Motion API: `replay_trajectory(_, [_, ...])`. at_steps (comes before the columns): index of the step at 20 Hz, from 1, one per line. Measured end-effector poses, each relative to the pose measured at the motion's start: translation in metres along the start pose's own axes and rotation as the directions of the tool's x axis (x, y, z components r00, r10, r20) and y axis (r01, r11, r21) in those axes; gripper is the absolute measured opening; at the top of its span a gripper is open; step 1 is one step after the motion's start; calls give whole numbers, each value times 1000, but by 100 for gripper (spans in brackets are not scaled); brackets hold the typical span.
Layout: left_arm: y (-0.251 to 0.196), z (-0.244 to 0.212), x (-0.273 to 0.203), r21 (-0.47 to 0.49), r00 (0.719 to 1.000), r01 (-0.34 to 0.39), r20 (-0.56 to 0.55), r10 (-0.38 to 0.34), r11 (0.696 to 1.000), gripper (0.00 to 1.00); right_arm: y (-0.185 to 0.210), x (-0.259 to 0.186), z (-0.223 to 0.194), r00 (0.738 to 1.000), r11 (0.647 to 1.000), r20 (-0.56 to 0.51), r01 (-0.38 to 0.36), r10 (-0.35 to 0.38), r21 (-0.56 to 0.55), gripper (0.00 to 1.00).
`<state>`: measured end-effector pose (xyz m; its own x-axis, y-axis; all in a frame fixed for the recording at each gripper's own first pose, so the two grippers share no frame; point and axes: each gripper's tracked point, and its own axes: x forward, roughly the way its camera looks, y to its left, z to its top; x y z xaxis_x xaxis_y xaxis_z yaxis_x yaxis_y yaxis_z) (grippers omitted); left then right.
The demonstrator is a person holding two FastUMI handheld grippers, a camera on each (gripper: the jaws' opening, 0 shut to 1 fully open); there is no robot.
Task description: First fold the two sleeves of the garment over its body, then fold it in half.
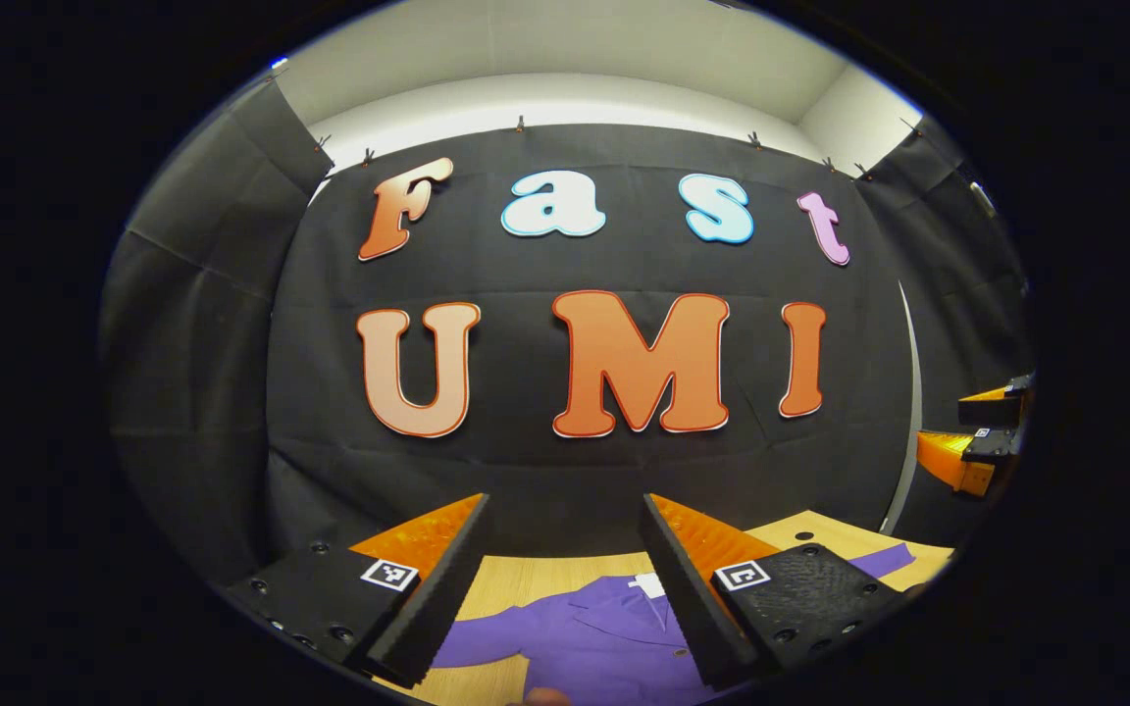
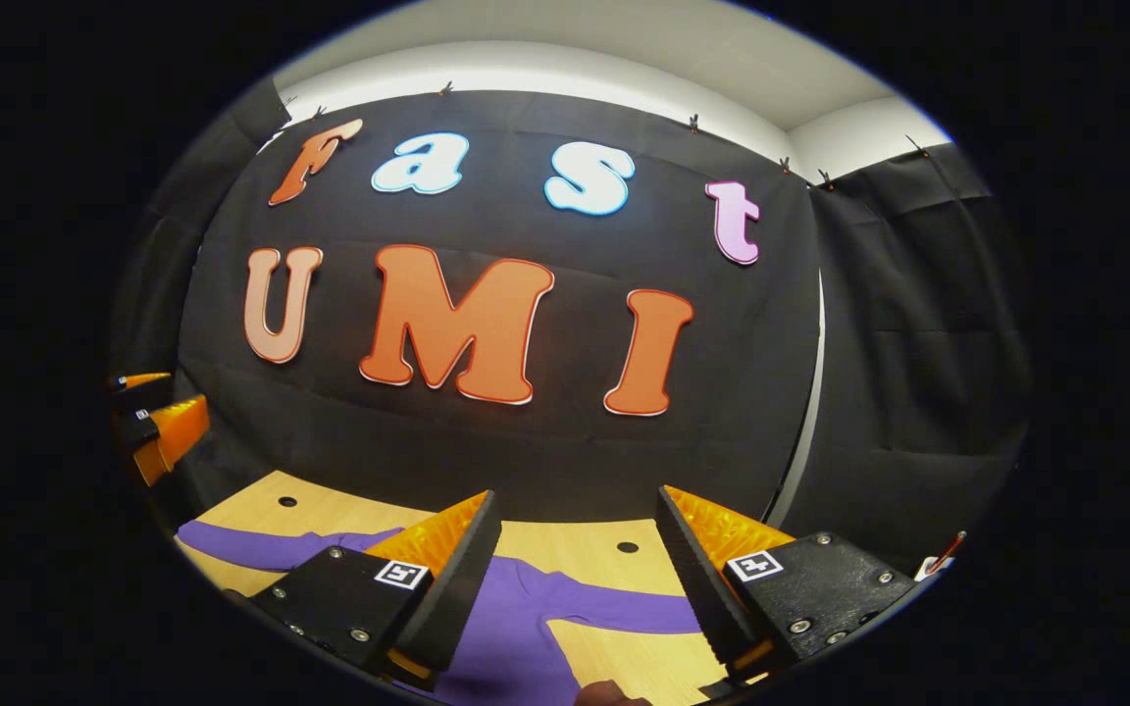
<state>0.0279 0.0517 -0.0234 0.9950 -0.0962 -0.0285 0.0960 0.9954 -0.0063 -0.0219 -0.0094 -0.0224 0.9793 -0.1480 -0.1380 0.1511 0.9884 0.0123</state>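
Lying flat below both wide-open, empty grippers (image 1: 565, 588) (image 2: 580, 588), purple garment (image 1: 594, 637) on table (image 1: 536, 579)

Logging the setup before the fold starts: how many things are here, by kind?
Purple garment: 1
Wooden table: 1
Grippers, left gripper and right gripper: 2, both open, above the garment
Total: 4

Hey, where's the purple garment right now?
The purple garment lies flat on the wooden table, below both open tools; in the right gripper view a sleeve stretches out between the fingers.
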Motion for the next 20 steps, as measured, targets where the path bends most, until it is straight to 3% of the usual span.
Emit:
replay_trajectory(7, [-15,8,11,16,999,-45,16,45,999,94,-22,5,-24,995,998,-75,66,-65,17,95])
replay_trajectory(13, [-31,19,24,34,995,-89,37,88,995,94,-55,-1,-51,968,987,-194,158,-159,-20,95])
replay_trajectory(17, [-49,21,28,59,995,-98,37,96,993,94,-67,-6,-77,940,986,-297,162,-166,-39,95])
replay_trajectory(20, [-56,25,28,77,993,-115,44,112,990,94,-78,-19,-96,898,982,-401,185,-180,-28,95])
